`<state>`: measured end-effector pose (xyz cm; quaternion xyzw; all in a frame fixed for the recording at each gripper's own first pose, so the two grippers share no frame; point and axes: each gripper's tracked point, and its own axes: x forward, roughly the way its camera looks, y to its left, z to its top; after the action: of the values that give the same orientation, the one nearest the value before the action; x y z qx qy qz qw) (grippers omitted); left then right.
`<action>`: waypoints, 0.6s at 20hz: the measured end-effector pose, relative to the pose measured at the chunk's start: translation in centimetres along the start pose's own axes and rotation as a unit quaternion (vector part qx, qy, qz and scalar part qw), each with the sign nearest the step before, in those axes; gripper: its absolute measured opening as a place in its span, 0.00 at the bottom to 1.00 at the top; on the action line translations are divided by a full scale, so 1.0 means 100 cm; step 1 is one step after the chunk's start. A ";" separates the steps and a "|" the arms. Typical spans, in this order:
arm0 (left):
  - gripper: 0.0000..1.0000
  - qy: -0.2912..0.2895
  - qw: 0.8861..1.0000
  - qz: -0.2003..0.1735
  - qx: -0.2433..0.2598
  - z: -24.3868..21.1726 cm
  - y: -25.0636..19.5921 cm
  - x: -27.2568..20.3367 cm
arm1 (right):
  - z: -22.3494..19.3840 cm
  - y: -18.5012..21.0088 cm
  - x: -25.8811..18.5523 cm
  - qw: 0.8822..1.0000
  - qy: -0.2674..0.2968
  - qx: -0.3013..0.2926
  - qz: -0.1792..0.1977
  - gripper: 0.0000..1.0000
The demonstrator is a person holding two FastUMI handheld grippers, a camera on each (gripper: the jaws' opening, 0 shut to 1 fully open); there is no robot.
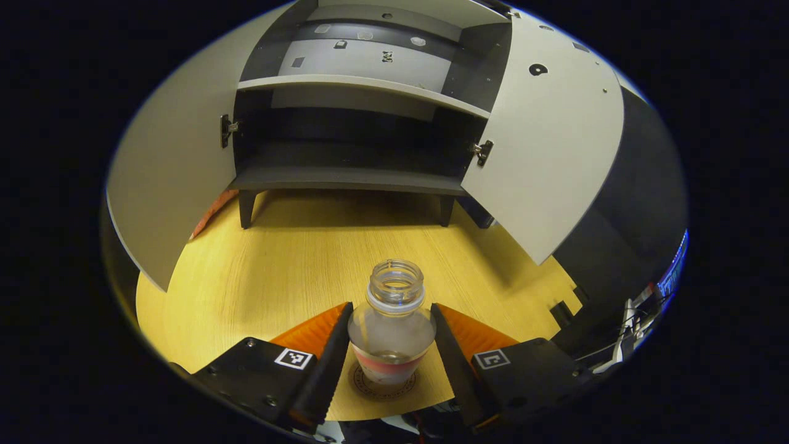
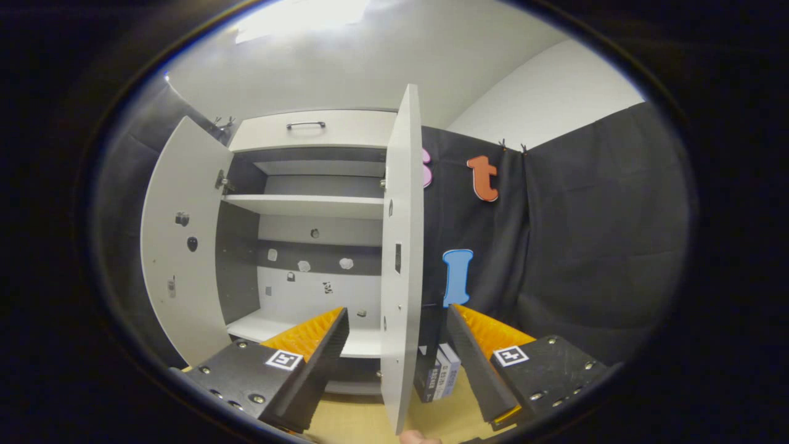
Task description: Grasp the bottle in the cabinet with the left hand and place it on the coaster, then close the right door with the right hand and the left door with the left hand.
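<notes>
My left gripper (image 1: 391, 364) is spread open around the bottle (image 1: 392, 330), its fingers just off the sides; the uncapped bottle stands upright on the coaster (image 1: 382, 387) on the wooden table (image 1: 277, 271), in front of the cabinet (image 1: 351, 123). My right gripper (image 2: 397, 364) is also open, straddling the edge of the right door (image 2: 402, 259), which stands wide open, as does the left door (image 2: 182, 246).

Left claw (image 1: 391, 357) low and level, fingers (image 1: 327, 364) spread wide, clear gaps either side, gripping nothing. Right claw (image 2: 394, 364) raised, pointing forward, fingers (image 2: 471, 361) parted wide too, nothing pressed between them.
</notes>
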<state>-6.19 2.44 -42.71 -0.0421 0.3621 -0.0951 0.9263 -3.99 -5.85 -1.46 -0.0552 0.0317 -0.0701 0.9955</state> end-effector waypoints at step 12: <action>0.82 -0.002 1.000 0.005 0.007 -0.013 -0.003 -0.004 | -0.004 0.000 0.004 1.000 0.006 -0.006 0.006 0.96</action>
<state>-7.38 2.21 -43.32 -0.0340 0.3602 -0.0928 0.9276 -3.65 -5.92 -1.88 -0.0602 0.0380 -0.0638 0.9954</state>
